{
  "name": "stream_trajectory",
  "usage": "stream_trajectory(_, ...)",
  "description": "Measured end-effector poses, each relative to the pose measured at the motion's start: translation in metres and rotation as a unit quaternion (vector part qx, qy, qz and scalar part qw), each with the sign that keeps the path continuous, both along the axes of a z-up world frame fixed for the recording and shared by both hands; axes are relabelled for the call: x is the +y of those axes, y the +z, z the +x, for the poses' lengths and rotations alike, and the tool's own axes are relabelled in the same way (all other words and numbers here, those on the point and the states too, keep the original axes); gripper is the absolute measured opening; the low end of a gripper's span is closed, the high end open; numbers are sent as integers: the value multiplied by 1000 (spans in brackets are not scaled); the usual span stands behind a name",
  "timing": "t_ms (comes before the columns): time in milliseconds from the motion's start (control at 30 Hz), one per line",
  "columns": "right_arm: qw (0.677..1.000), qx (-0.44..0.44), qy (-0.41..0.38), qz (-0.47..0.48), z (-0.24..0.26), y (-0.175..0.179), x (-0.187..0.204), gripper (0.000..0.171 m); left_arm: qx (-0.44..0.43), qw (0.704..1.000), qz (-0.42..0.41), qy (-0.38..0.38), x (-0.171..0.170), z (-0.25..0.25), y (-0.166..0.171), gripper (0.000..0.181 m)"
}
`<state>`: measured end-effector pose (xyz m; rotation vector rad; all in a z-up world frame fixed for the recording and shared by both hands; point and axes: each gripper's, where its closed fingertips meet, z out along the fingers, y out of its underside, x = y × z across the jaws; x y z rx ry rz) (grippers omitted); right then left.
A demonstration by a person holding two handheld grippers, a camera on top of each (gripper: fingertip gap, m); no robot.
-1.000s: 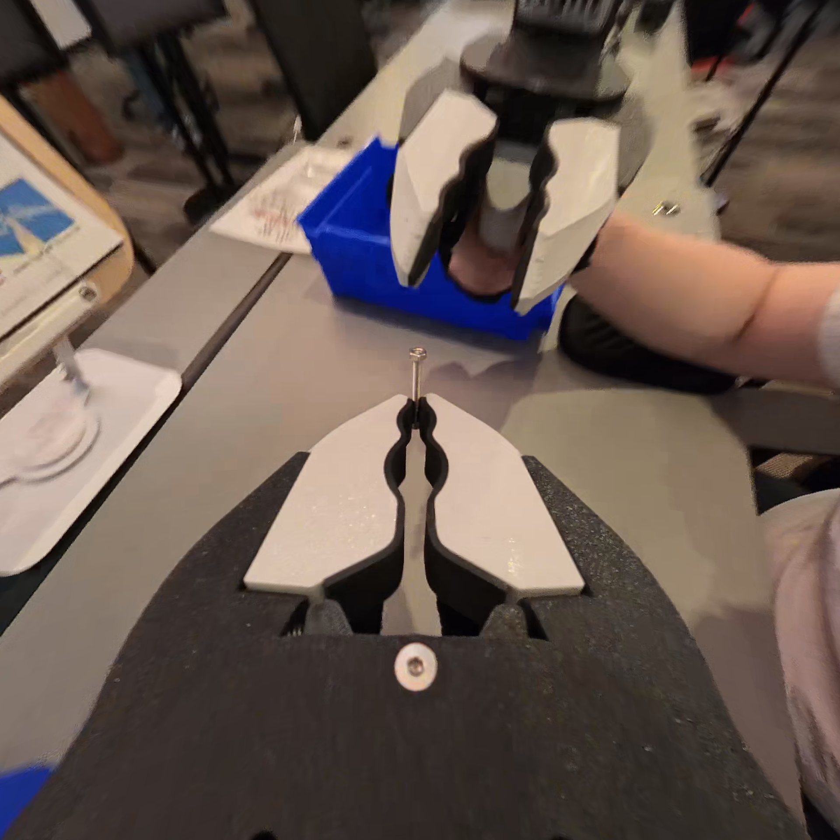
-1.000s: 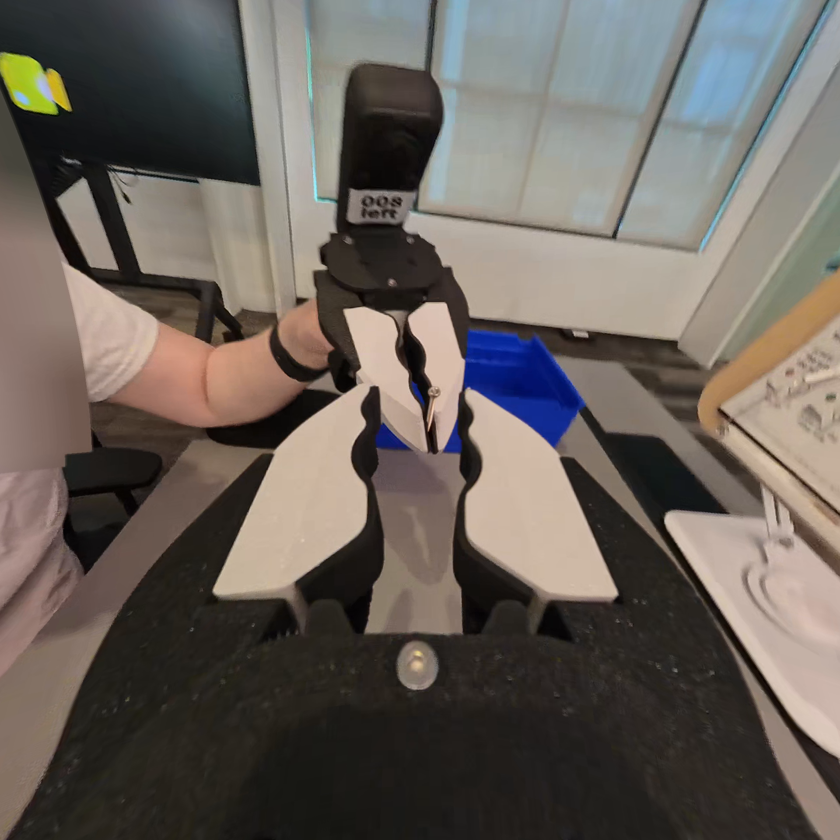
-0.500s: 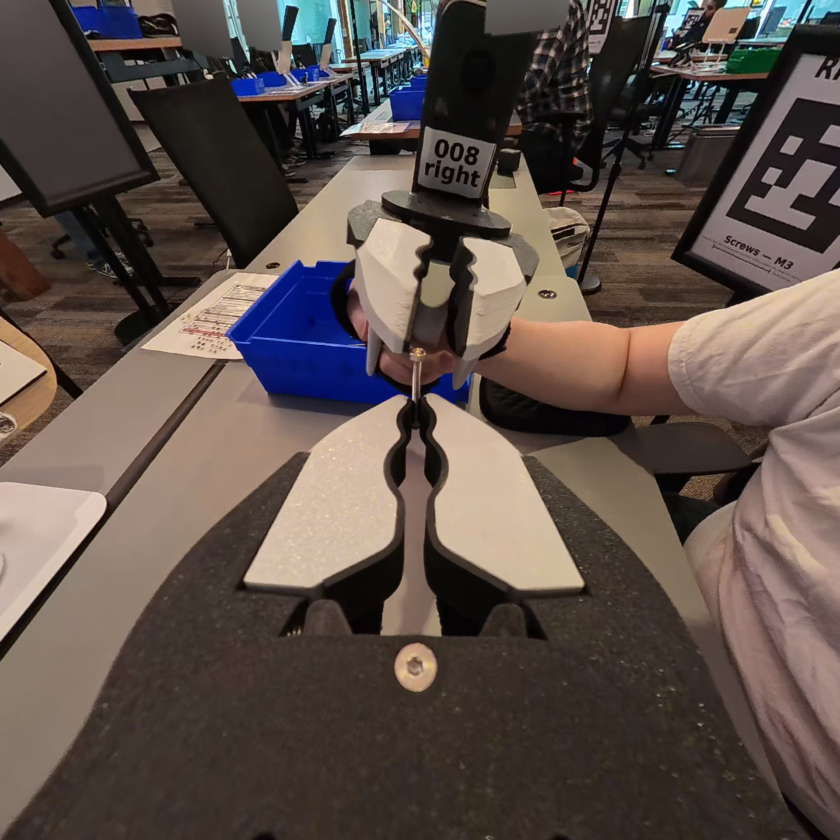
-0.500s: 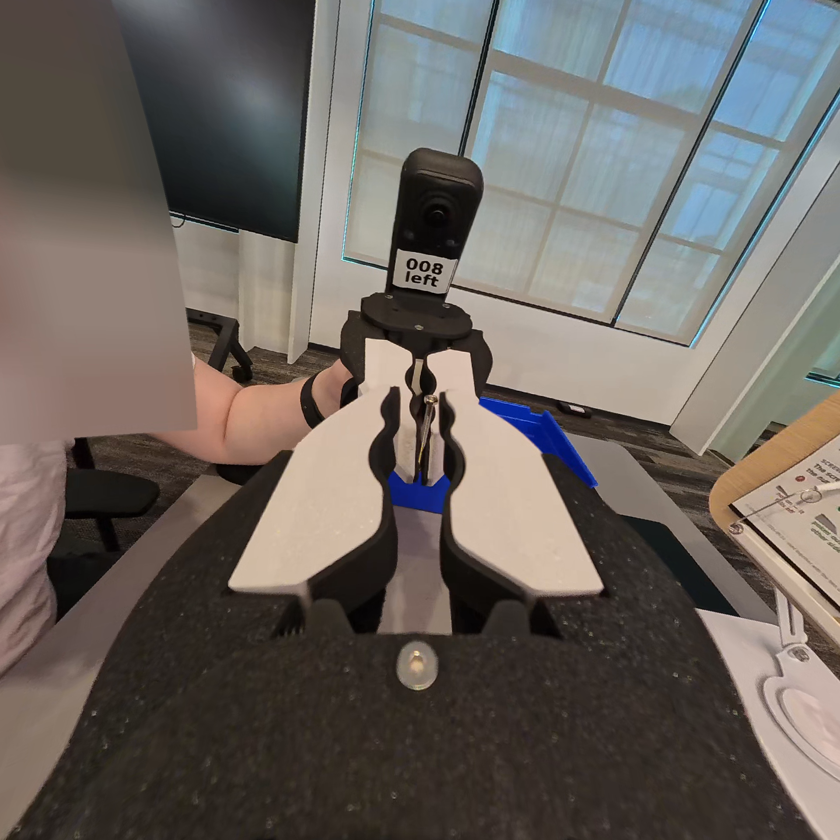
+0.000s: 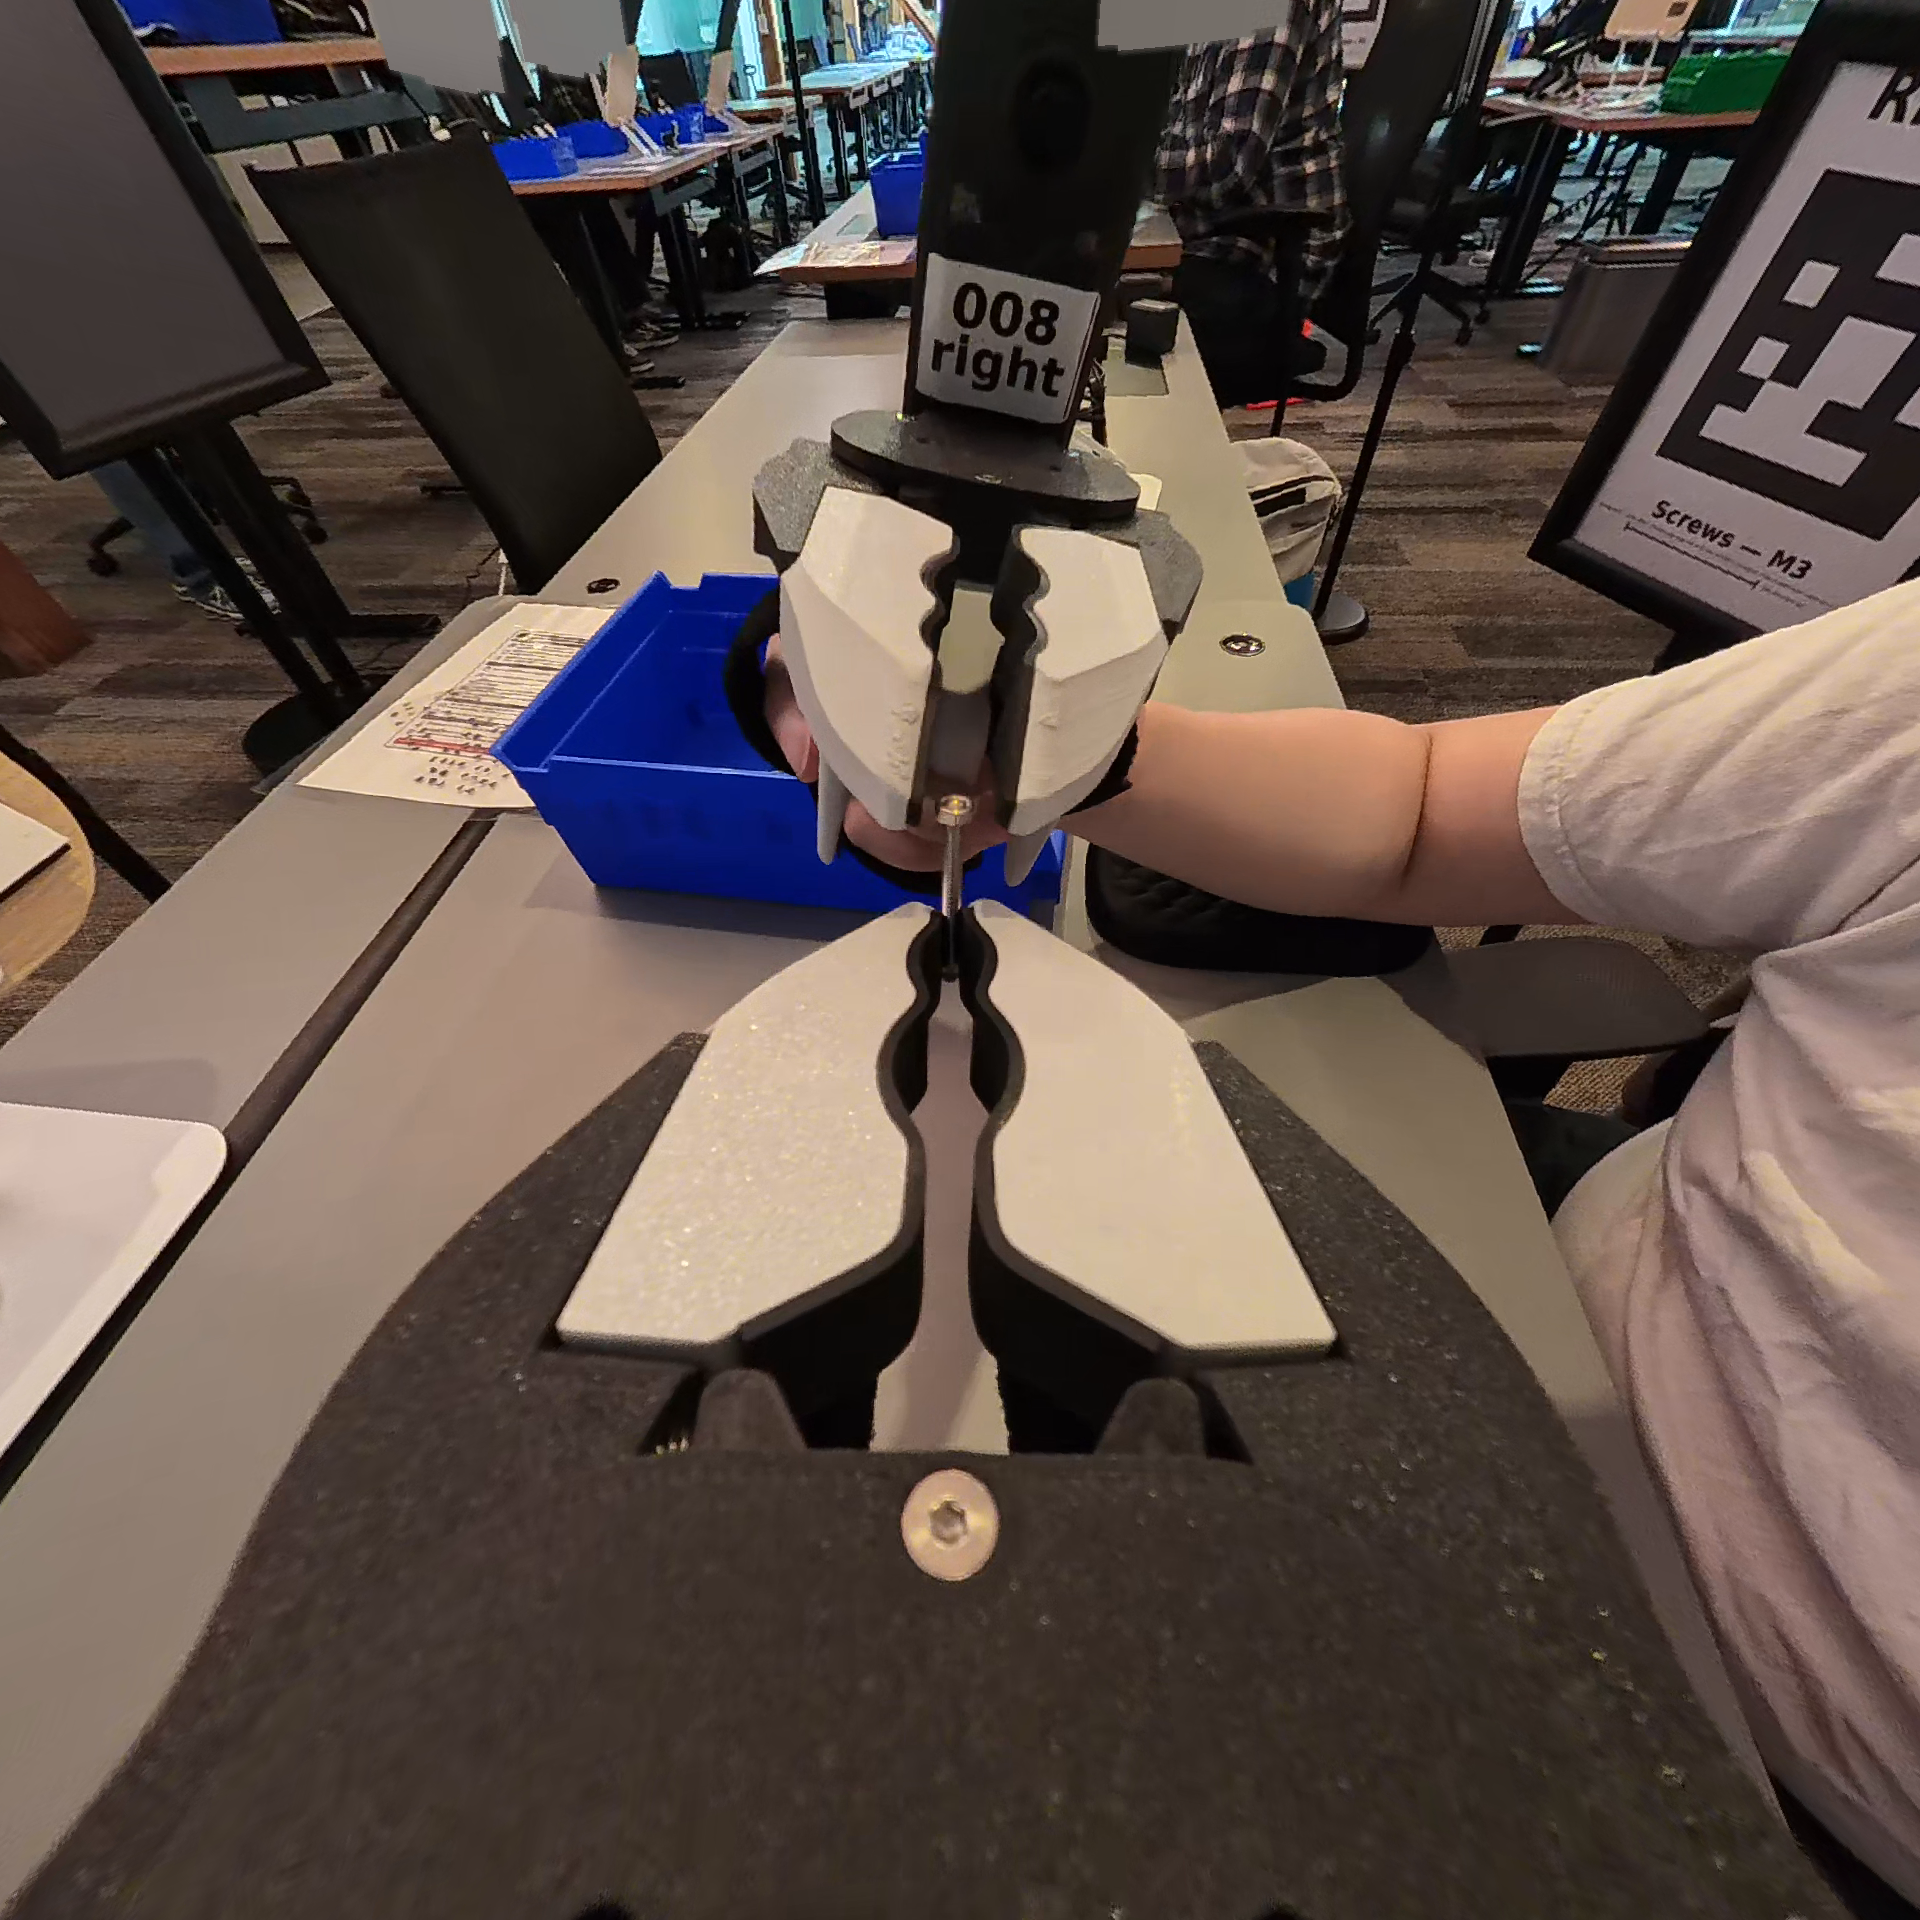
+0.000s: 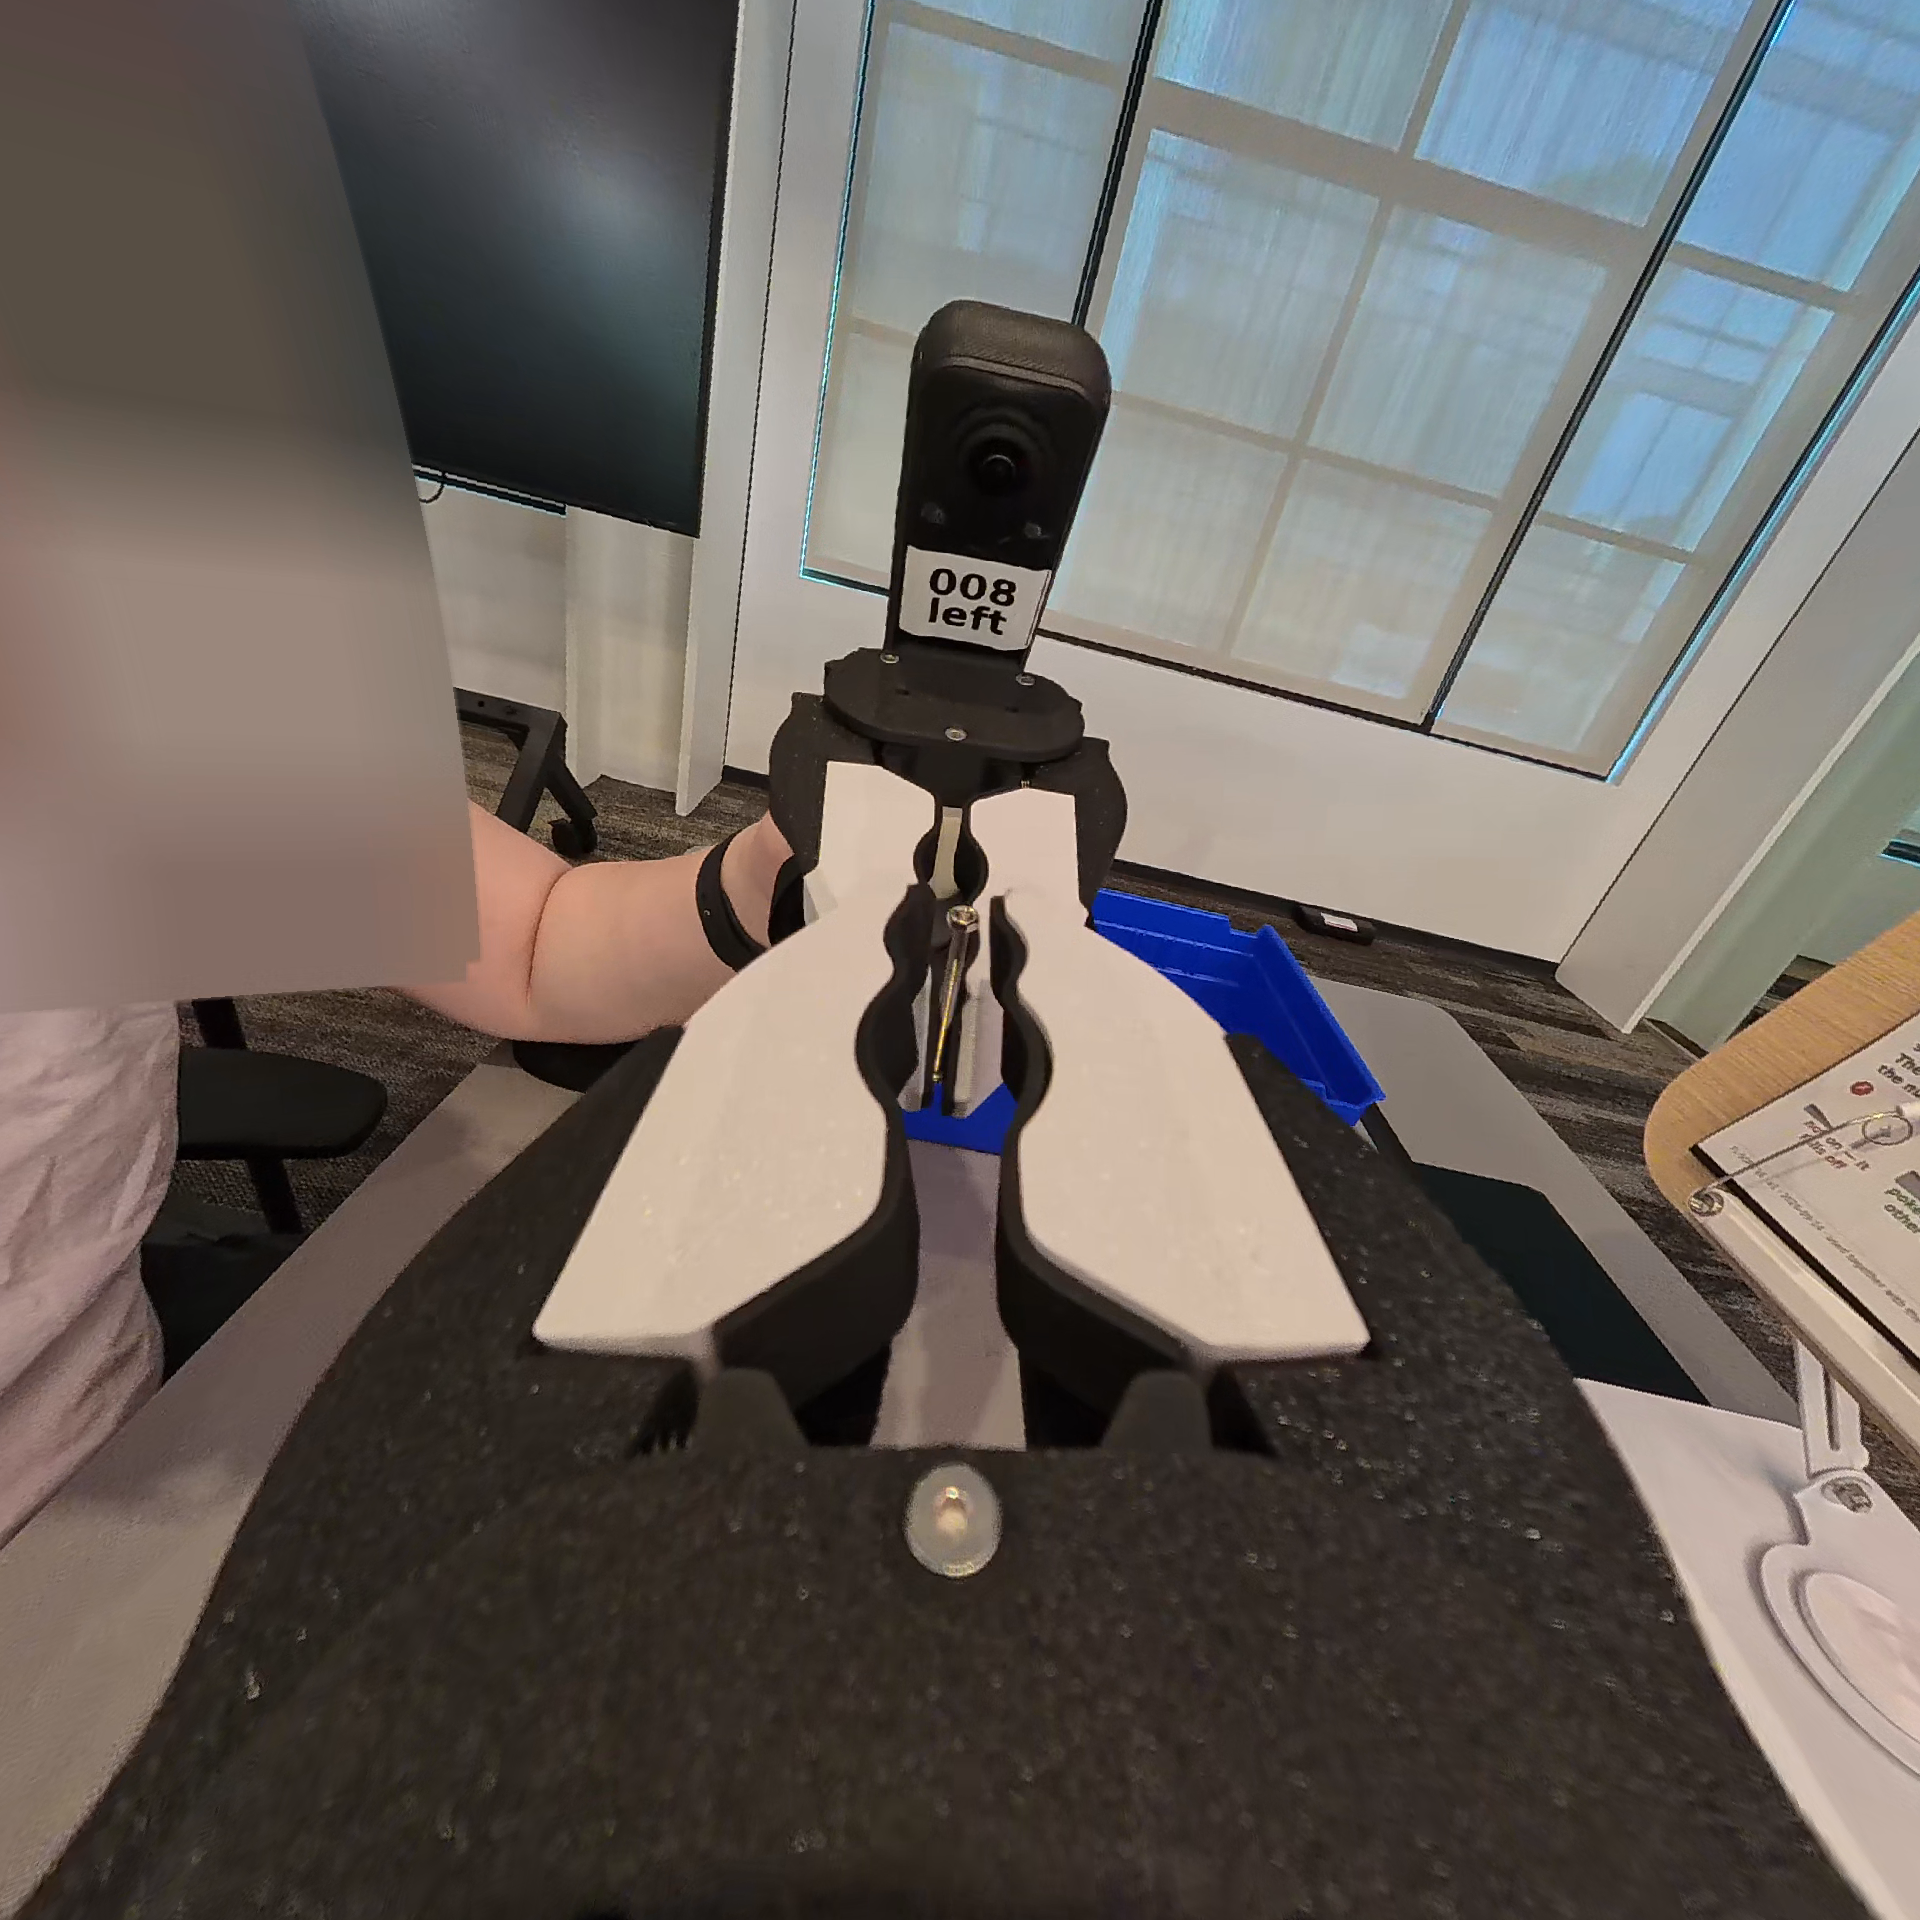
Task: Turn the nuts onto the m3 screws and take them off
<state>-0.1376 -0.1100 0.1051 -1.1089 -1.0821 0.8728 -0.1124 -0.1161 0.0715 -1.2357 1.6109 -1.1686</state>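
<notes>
Silvery and thin, one screw (image 5: 950, 873) stands upright, its lower end pinched between the closed wavy-edged tips of the left claw (image 5: 950, 920), above the smooth grey desk (image 5: 447, 1039). Facing it, the right claw (image 6: 952, 914) stands slightly open, its two white fingers on either side of the screw's head without clearly touching. Just beyond sits one glossy blue plastic bin (image 5: 665, 790), with bare desk left of the claws.

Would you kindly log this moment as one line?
left tongs: shut on screw | right tongs: open around screw head | nut: not visible | blue bin: behind
</notes>
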Motion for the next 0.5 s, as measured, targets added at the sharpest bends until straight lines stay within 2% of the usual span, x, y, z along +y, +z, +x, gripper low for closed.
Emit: stream_trajectory(500,1000,-8,0,12,-2,-1,-2,14,7,1000,-2,-6,-4,0,-1,2)
